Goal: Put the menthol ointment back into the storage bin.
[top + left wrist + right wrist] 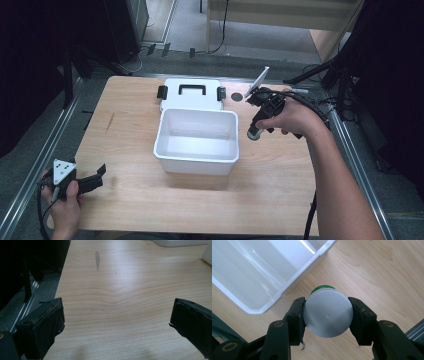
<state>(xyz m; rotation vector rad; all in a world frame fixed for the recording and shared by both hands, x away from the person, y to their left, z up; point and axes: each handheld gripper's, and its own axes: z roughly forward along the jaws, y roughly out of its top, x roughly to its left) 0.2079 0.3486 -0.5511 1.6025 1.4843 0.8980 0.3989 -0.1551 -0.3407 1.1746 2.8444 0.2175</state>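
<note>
the right gripper (327,315) is clamping a white-capped bottle (327,316) just beside the open white bin (196,142), while the left gripper (117,322) is idling agape.

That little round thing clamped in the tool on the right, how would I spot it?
Find the open white bin mid-table; just past its right wall, the right gripper is shut on a small bottle. It has a pale grey round cap and a green body, the only green thing there.
</note>
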